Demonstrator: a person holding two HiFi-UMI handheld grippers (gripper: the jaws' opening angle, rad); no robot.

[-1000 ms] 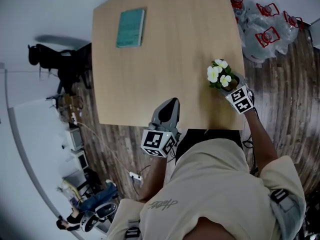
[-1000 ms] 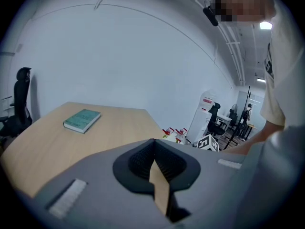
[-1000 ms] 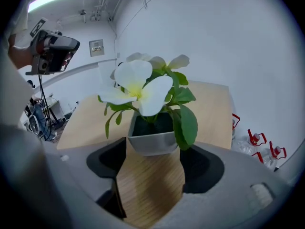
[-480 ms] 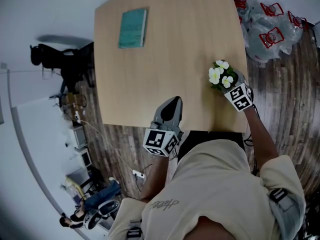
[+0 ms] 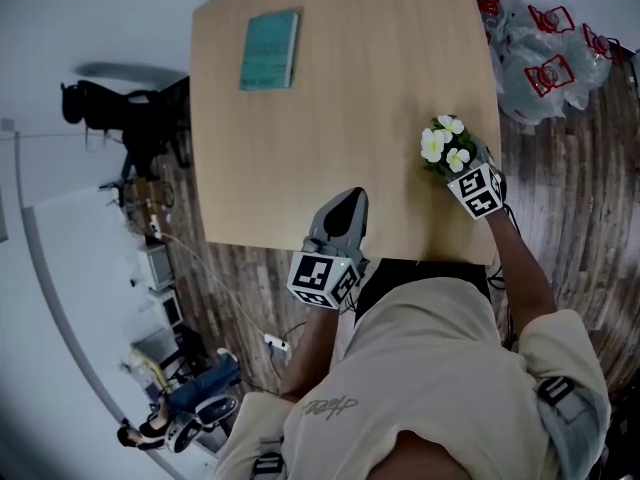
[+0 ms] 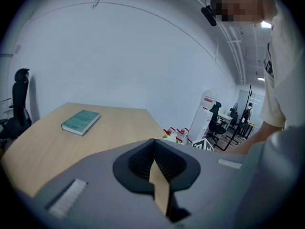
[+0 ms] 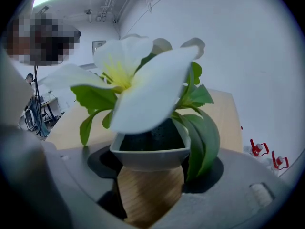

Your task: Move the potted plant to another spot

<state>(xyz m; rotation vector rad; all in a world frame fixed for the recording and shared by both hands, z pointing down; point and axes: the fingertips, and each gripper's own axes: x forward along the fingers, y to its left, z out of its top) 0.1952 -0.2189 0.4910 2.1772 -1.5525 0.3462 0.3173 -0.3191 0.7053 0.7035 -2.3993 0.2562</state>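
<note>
Pale wood counter (image 5: 330, 118) fills the head view, with a green book (image 5: 270, 50) towards its far left corner and the potted plant (image 5: 447, 146) close to its right edge. The right tool (image 5: 462, 171) has its jaws wide on either side of the pot, and they have just been closing in. A dark slit shows beside the wooden base (image 7: 150, 190) on one side, so I judge the grip not yet firm. The left tool (image 5: 348, 200) hangs over the near edge, jaws together on nothing.

The pot looks small, light and stiff, and its smooth grey bowl (image 7: 150, 156) is probably slippery. The white flowers (image 7: 138, 75) and leaves are soft and easily bruised. The best hold is low, on the base under the bowl's flare, keeping the drooping leaf (image 7: 205, 137) clear of the pad.
</note>
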